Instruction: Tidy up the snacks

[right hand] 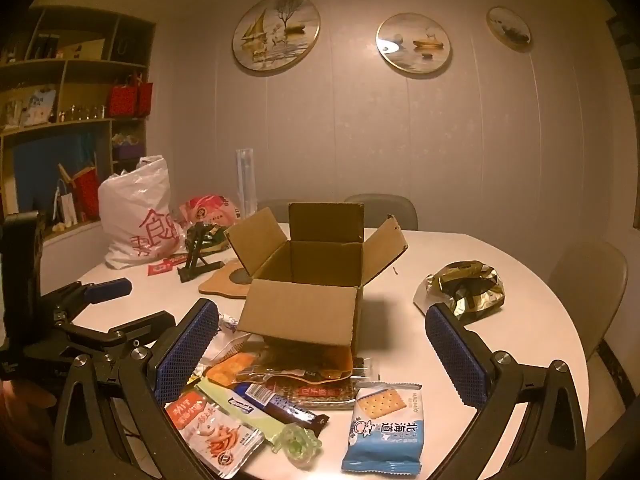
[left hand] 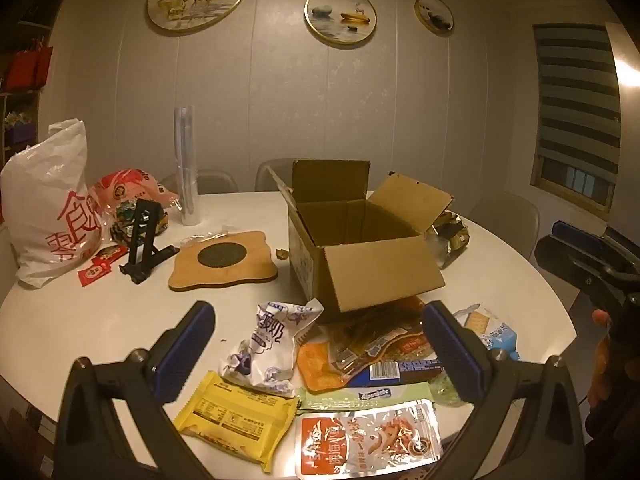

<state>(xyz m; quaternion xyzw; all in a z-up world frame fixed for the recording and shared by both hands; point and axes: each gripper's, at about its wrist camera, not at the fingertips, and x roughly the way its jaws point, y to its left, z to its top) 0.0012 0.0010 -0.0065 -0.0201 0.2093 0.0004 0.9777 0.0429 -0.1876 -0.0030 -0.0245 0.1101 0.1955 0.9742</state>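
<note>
An open cardboard box [left hand: 360,248] [right hand: 312,280] stands mid-table, flaps up, and looks empty. Snack packets lie in a heap in front of it: a yellow packet [left hand: 236,420], a crumpled white-and-blue bag [left hand: 268,344], an orange-and-silver pouch [left hand: 368,444] [right hand: 216,432], a dark bar [right hand: 280,400] and a blue cracker packet [right hand: 384,428] [left hand: 488,328]. My left gripper [left hand: 320,344] hovers open just above the heap, holding nothing. My right gripper [right hand: 322,356] also stands open over the snacks, empty. The right gripper shows at the left view's right edge [left hand: 592,264].
The round white table [left hand: 100,320] also carries a white plastic bag [left hand: 48,204], a red snack bag [left hand: 128,192], a black stand [left hand: 144,240], a wooden trivet [left hand: 224,260], a clear tube [left hand: 186,168] and a gold foil bag [right hand: 468,288]. Chairs ring the far side.
</note>
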